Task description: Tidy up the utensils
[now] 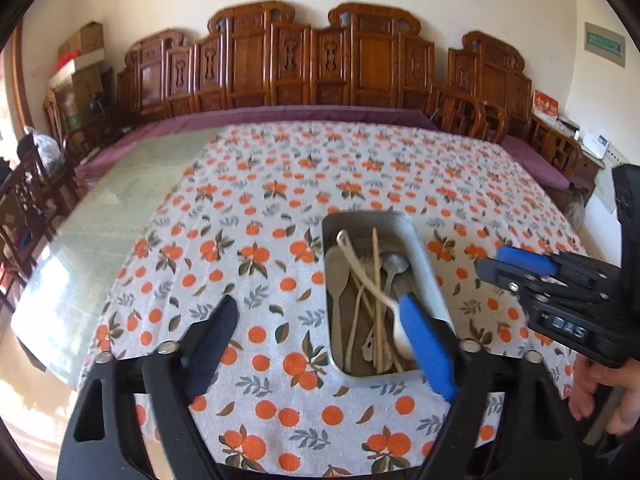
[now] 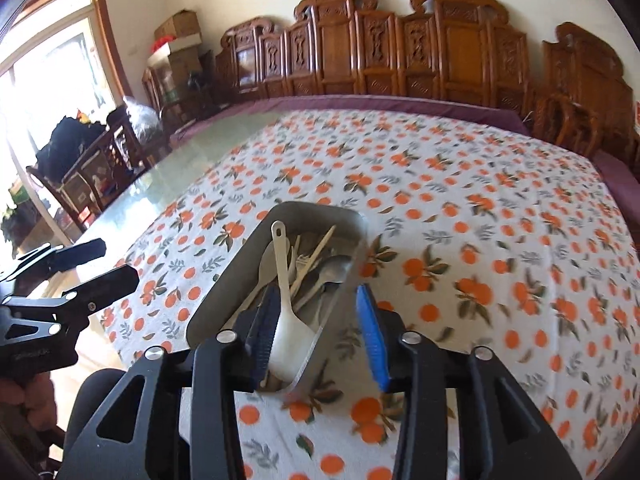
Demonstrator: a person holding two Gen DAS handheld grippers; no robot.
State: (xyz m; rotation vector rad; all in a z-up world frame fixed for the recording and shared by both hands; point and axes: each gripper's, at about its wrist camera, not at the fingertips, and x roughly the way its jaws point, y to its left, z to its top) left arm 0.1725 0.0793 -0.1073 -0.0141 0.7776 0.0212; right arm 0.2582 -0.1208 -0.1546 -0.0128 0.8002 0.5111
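Note:
A rectangular metal tray (image 1: 426, 264) holds several utensils: a white plastic spoon (image 1: 374, 288), metal spoons (image 1: 394, 266) and wooden chopsticks (image 1: 376, 276). My left gripper (image 1: 324, 340) is open over the tray's near left corner, its blue pad above the tray, and holds nothing. The right gripper shows at the right of this view (image 1: 520, 264). In the right wrist view the tray (image 2: 224, 292) lies under my right gripper (image 2: 316, 332), which is open, straddles the tray's right wall and is empty. The white spoon (image 2: 286, 312) lies between its fingers. The left gripper (image 2: 92, 268) is at left.
The tray sits on a white tablecloth with an orange-fruit print (image 1: 280, 200) over a glass-topped table (image 1: 120, 200). Carved wooden chairs (image 1: 320, 60) line the far side. Cardboard boxes (image 2: 176, 28) and a dark chair (image 2: 96, 168) stand at left by a window.

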